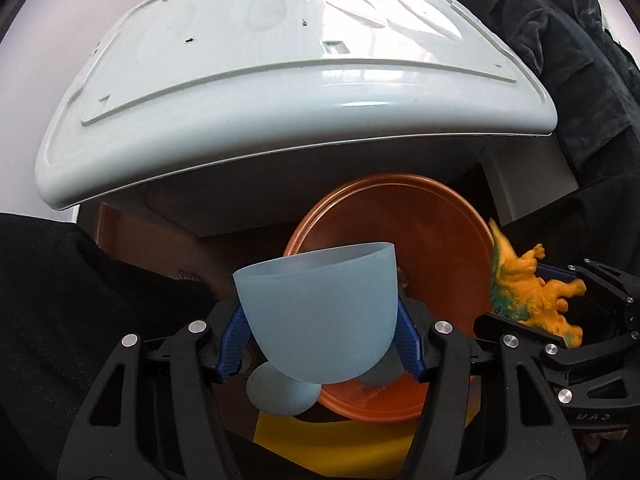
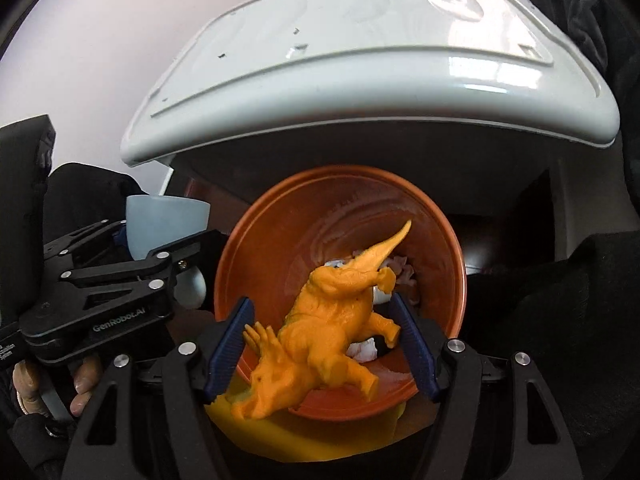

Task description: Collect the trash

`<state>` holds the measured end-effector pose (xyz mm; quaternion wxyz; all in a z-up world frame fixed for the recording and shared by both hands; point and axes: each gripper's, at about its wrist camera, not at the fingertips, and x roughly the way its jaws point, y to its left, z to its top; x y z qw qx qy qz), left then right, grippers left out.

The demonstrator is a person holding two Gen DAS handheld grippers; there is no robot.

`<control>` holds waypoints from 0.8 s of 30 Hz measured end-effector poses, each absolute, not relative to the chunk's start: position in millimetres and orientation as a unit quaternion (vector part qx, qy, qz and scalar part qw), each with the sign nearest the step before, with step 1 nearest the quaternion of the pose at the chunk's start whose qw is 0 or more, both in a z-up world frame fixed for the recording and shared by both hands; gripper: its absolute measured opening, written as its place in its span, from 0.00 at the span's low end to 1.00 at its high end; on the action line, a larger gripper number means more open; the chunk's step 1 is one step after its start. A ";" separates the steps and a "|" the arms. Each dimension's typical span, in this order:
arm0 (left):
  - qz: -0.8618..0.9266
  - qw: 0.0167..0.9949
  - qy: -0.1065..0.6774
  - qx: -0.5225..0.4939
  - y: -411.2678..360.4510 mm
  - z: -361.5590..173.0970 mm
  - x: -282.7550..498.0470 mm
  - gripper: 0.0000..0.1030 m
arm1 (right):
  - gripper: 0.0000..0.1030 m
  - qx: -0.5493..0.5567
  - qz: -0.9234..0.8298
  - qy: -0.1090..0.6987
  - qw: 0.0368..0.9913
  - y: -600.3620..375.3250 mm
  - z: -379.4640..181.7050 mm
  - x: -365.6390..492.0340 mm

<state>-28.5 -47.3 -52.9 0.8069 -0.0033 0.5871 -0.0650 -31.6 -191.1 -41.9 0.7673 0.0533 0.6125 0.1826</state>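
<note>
My left gripper (image 1: 320,344) is shut on a pale blue stemmed cup (image 1: 318,312), upright, just in front of an orange bin (image 1: 400,232). The cup also shows at the left of the right wrist view (image 2: 164,220). My right gripper (image 2: 320,344) is shut on an orange toy dinosaur (image 2: 320,340), head down to the left and tail up, over the mouth of the orange bin (image 2: 280,240). The dinosaur also shows at the right of the left wrist view (image 1: 532,292). White crumpled scraps (image 2: 364,350) lie inside the bin.
A large white plastic lid (image 1: 280,80) hangs tilted over the bin, also in the right wrist view (image 2: 380,60). A yellow surface (image 1: 332,444) lies under the bin's front. Dark fabric (image 1: 80,300) lies at the left and right.
</note>
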 end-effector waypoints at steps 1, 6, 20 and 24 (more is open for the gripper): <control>-0.060 0.808 0.587 -0.001 -46.8 -51.8 -28.6 0.59 | 0.79 0.054 0.178 0.609 0.771 -191.5 -40.1 -30.9; -0.056 0.816 0.576 0.001 -47.8 -44.3 -29.6 0.69 | 0.82 0.060 0.167 0.597 0.782 -197.2 -33.7 -32.8; -0.048 0.863 0.502 -0.008 -34.7 -2.0 -33.9 0.71 | 0.89 0.092 0.130 0.548 0.821 -219.8 -7.9 -27.5; -0.035 0.904 0.426 -0.018 -22.7 36.9 -40.7 0.81 | 0.95 0.089 0.099 0.507 0.851 -218.6 11.5 -17.2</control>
